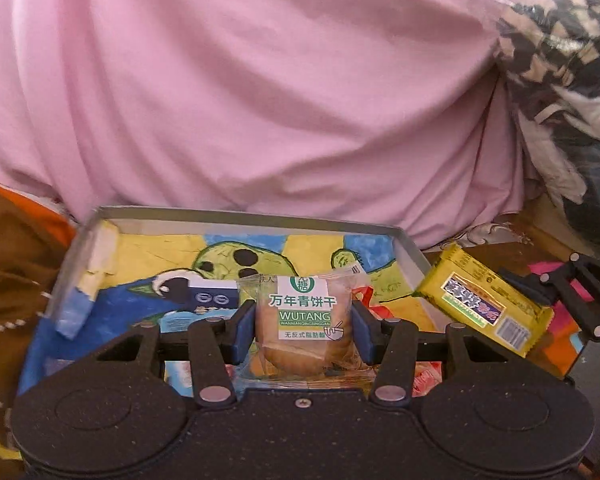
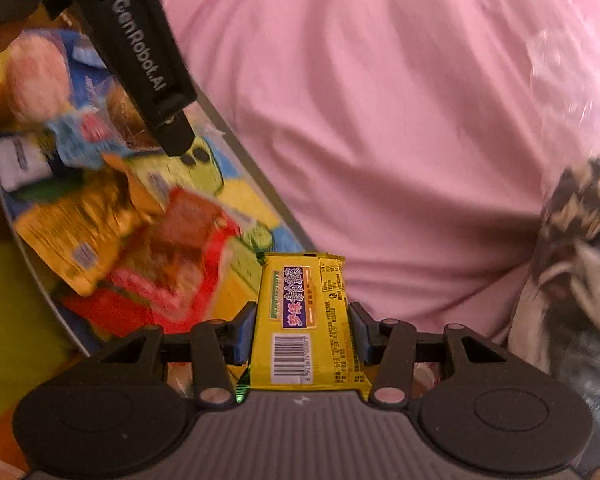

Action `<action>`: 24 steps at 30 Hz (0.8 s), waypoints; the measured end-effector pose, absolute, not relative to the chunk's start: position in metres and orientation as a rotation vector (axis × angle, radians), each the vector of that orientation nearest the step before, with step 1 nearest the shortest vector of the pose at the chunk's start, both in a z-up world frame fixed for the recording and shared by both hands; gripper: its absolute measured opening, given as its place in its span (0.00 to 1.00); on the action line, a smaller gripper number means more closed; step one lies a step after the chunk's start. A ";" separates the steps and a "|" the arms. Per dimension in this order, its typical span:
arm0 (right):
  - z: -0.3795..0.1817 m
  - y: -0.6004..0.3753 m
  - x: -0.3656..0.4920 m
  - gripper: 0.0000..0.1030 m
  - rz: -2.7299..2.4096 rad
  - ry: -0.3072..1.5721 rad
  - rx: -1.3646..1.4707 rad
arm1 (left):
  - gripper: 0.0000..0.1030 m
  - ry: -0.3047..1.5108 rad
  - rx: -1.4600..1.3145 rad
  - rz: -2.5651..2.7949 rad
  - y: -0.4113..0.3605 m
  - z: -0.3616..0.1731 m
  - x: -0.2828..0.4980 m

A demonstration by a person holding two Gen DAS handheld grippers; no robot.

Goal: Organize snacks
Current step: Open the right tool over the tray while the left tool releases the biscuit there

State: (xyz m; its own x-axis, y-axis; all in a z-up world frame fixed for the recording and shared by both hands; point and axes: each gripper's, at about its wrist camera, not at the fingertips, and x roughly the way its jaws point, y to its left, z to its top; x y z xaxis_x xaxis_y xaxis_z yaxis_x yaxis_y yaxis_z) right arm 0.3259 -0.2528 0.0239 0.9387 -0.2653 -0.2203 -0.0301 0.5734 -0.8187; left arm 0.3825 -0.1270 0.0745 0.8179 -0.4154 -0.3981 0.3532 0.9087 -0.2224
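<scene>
My left gripper (image 1: 302, 326) is shut on a clear biscuit packet (image 1: 306, 320) with a green and white label, held over a shallow grey tray (image 1: 236, 216) with a painted lining. My right gripper (image 2: 302, 330) is shut on a yellow snack bar (image 2: 304, 328), and that yellow snack bar (image 1: 484, 300) also shows in the left wrist view, tilted just past the tray's right rim. The right wrist view shows the tray (image 2: 260, 176) at left holding several packets, among them a red one (image 2: 172, 256) and an orange one (image 2: 72, 236). The left gripper's body (image 2: 140, 52) crosses above them.
A large pink cloth (image 1: 260, 80) fills the space behind the tray. A checked black and cream fabric bundle (image 1: 560, 52) sits at the right. Brown and orange fabric (image 1: 12, 260) lies left of the tray. A small blue and white box (image 1: 214, 298) sits in the tray.
</scene>
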 end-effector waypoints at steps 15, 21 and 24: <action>0.005 -0.275 0.351 0.51 -0.125 0.375 -0.934 | 0.50 0.477 -0.136 -0.420 -0.148 0.045 0.393; 0.008 -0.268 0.356 0.51 -0.103 0.387 -0.952 | 0.50 0.486 -0.140 -0.419 -0.149 0.044 0.396; 0.009 -0.266 0.355 0.51 -0.096 0.390 -0.960 | 0.50 0.489 -0.138 -0.415 -0.150 0.043 0.396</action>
